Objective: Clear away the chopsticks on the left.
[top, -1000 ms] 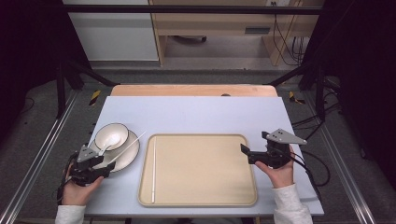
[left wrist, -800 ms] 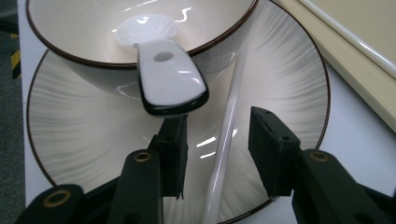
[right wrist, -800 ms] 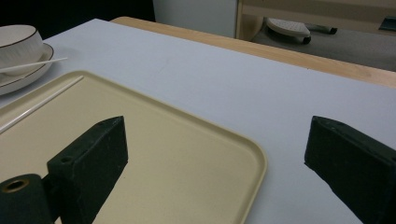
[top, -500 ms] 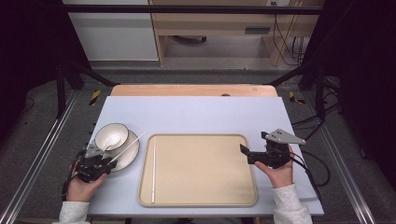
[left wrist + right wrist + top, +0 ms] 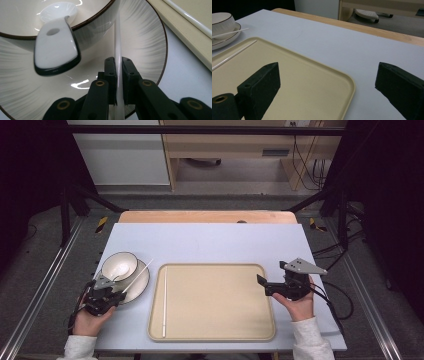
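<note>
Table (image 5: 210, 242): a pale blue-grey top with a strip of bare wood along its far edge.
Tray (image 5: 220, 320): a cream, round-cornered tray at the middle of the near side, between the two hands.
Plate (image 5: 142, 282): a ribbed white plate with a dark rim, just left of the tray and apart from it.
Bowl (image 5: 120, 265): set on the plate, with a white spoon (image 5: 56, 47) lying over its rim, handle end toward the camera.
Right gripper (image 5: 266, 285): held just off the tray's right edge, its jaws spread wide over the tray's corner, with nothing between them.
Left gripper (image 5: 119, 82): at the plate's near edge, jaws closed on a white chopstick (image 5: 118, 40) that slants up across the plate beside the bowl.
Second chopstick (image 5: 164, 302): lying inside the tray along its left rim.
</note>
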A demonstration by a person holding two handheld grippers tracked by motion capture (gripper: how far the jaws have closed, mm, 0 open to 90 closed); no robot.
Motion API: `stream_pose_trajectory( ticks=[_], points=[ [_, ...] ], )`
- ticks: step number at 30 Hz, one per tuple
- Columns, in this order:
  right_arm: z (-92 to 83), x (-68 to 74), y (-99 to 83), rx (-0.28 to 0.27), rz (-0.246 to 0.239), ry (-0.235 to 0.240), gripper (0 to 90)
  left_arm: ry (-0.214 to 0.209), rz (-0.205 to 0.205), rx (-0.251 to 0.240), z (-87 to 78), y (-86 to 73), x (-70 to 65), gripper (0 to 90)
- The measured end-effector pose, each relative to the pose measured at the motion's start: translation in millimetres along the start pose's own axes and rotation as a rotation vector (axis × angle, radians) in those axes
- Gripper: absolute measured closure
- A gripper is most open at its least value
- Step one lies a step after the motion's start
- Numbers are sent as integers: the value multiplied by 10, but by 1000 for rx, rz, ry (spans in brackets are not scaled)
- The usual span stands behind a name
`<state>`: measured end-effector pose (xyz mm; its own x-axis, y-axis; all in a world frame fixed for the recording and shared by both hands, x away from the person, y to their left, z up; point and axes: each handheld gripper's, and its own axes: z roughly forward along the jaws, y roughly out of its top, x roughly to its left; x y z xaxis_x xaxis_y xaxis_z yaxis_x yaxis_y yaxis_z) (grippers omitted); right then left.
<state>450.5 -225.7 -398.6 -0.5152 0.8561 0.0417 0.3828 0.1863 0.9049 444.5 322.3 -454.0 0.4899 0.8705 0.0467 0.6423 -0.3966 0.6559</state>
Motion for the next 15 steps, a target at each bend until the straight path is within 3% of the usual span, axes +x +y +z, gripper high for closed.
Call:
stream_pose_trajectory(
  ticks=[8,15],
  points=[
    [-17,-7,5,-4,1,-3,63,-7,-19,-35,-67,36,-74,838],
    [-36,-16,11,-10,4,-5,63,-3,-6,-75,-194,102,-187,840]
  ],
)
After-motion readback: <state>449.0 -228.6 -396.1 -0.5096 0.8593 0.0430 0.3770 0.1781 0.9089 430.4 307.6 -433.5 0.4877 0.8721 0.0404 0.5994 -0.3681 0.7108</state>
